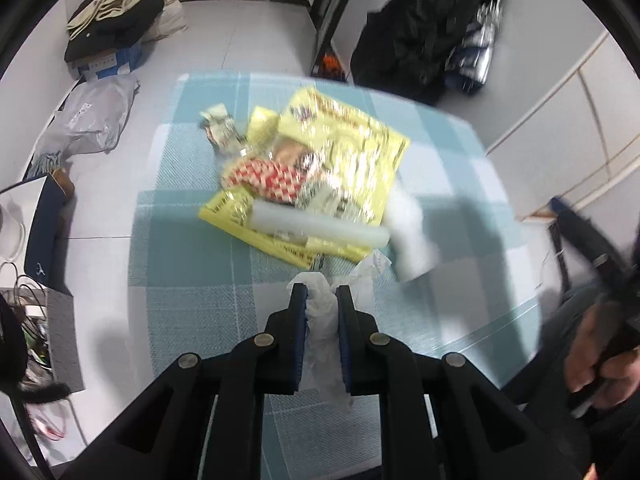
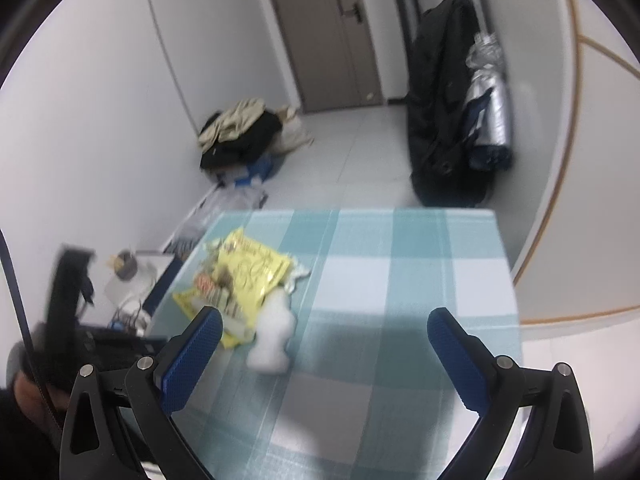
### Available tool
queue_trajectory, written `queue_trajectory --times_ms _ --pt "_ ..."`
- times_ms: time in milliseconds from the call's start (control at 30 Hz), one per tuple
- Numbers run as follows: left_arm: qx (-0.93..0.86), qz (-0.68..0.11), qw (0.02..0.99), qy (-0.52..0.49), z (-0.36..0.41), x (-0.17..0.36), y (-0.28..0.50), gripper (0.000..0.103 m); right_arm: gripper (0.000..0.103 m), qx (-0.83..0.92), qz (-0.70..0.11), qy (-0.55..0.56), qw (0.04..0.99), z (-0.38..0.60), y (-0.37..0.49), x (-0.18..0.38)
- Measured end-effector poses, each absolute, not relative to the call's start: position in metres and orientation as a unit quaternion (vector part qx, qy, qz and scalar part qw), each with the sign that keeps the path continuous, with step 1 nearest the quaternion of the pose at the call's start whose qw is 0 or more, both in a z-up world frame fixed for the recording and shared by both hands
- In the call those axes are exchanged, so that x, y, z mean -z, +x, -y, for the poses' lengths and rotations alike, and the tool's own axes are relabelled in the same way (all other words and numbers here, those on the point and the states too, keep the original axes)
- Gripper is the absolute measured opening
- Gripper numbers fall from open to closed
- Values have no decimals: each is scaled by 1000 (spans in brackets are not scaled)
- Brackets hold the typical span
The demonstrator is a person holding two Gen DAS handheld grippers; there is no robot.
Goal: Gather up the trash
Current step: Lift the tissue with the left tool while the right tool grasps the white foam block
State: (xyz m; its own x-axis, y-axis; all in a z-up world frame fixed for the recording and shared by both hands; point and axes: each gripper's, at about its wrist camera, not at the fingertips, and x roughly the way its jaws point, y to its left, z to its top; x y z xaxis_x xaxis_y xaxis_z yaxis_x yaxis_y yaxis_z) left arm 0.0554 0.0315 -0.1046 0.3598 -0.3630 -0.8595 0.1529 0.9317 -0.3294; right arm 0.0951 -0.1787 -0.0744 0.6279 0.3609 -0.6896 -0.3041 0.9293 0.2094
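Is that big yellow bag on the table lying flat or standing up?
Lying flat. The yellow bag is spread on the checked tablecloth with a red-checked wrapper and a white tube resting on top.

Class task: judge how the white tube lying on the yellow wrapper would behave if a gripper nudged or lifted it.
The white tube looks round and smooth, so it would probably roll if nudged. It lies on the glossy yellow wrapper, which may let it slide too. It seems translucent and thin, so likely light for its size.
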Motion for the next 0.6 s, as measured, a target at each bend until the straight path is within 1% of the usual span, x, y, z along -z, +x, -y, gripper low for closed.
queue_trajectory --times_ms 100,167,233,367,433,467,567,600 --pt "163 -523 828 -123 -38 94 55 10 102 -197 -405 22 892 165 100 80" --pt "164 -511 833 -136 -41 90 57 10 98 -208 -418 18 884 157 104 86" --pt "164 -499 838 -145 -43 85 58 10 89 -214 -433 8 876 147 109 95" --pt "167 -477 849 -156 -50 77 59 10 81 -225 -455 -7 862 128 117 113" --pt "168 -469 852 -162 -51 75 60 10 75 -230 -463 -10 856 121 119 120" --pt "169 -467 852 -164 -54 74 58 10 74 -231 -468 -12 853 117 120 124" --pt "170 -462 854 -170 -59 74 57 10 66 -232 -478 -20 847 108 122 133" --pt "170 -461 854 -173 -59 74 57 10 61 -234 -482 -20 844 106 123 136"
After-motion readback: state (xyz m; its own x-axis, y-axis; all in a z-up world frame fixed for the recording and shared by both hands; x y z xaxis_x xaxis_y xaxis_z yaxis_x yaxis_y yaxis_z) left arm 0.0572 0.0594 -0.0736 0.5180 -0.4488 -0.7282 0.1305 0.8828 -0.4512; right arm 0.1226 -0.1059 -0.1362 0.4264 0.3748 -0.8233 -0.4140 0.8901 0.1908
